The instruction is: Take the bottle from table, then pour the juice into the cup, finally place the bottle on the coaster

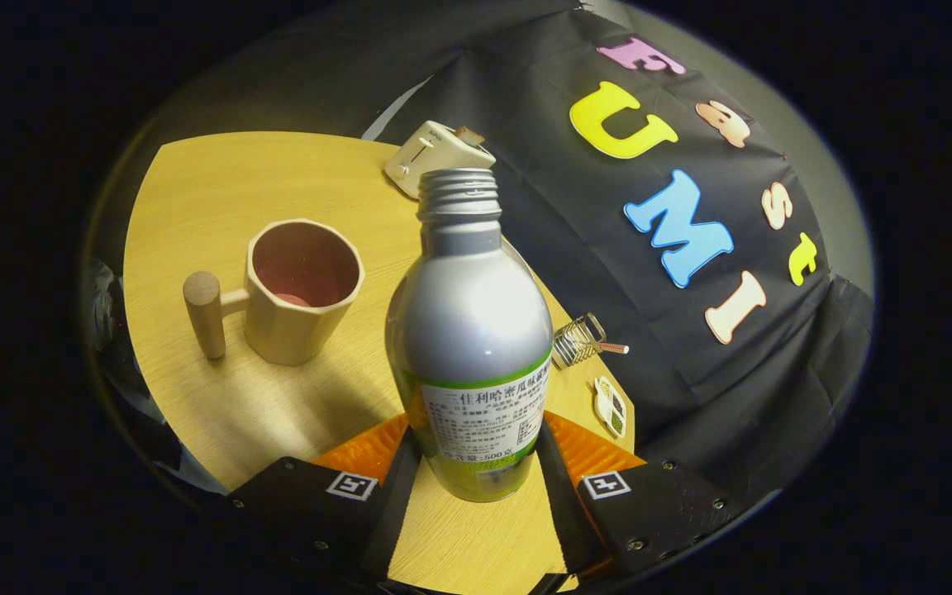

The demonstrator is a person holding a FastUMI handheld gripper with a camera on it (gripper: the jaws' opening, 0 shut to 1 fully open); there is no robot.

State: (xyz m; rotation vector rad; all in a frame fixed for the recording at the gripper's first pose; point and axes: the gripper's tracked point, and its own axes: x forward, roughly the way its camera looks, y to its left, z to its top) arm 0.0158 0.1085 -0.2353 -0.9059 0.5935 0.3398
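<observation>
While clamped by gripper (476,463), uncapped aluminium bottle (469,330) centre frame, seemingly lifted | wooden cup (302,289) left-centre | pour, coaster placement pending.

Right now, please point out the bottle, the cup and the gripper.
bottle (469,318): gripper view, on its silver shoulder, between the fingers.
cup (302,289): gripper view, on its beige wall, beyond the fingers.
gripper (476,475): gripper view, midway between fingertips, which press the bottle.

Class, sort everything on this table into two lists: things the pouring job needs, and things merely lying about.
Needed: the silver bottle, uncapped, gripped between the gripper fingers; the wooden cup beyond them on the table.

Lying about: toaster, wire rack, small sticker-like item.
</observation>
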